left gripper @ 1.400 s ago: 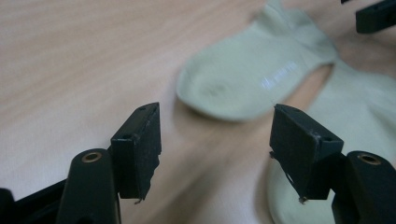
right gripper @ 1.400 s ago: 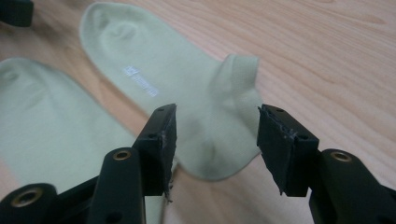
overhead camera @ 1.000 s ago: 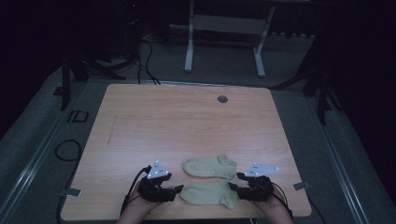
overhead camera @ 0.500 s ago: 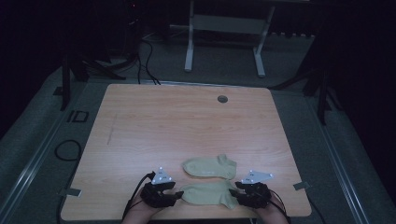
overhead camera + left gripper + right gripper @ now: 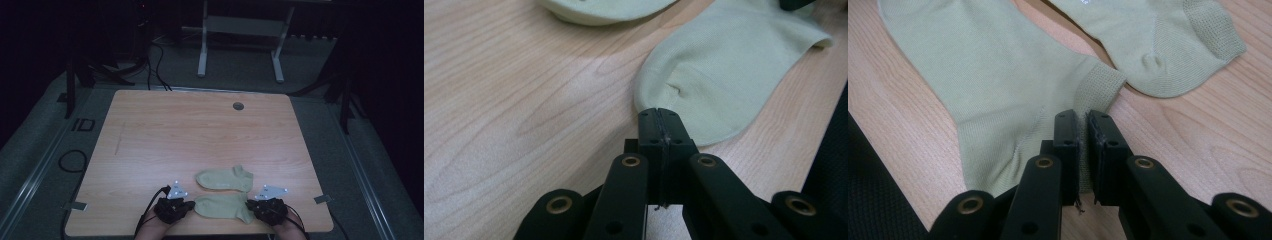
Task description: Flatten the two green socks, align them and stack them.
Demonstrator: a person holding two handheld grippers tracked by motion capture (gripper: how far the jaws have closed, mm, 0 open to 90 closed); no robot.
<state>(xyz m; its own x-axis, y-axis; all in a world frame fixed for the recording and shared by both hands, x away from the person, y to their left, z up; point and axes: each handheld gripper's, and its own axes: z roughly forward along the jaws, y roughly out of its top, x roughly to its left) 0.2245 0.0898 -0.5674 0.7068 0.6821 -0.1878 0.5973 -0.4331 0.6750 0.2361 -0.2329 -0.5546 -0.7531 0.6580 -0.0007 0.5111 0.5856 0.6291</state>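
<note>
Two pale green socks lie on the wooden table near its front edge. The near sock (image 5: 222,206) (image 5: 724,75) (image 5: 998,75) stretches between my two grippers, with the far sock (image 5: 225,179) (image 5: 599,10) (image 5: 1158,40) just behind it. My left gripper (image 5: 190,205) (image 5: 659,117) has just been closing, and its jaws now pinch the near sock's rounded left end. My right gripper (image 5: 251,205) (image 5: 1083,120) has also just been closing. It grips the cloth at the near sock's right end, by the ribbed cuff.
The table (image 5: 165,135) has a round grommet hole (image 5: 238,106) at the back. Its front edge runs just under both hands. Cables (image 5: 70,161) lie on the floor at the left, and a desk frame (image 5: 202,50) stands behind the table.
Both grippers' jaws have closed onto the ends of the near sock. The hands have settled slightly lower toward the front edge. The socks have not shifted.
</note>
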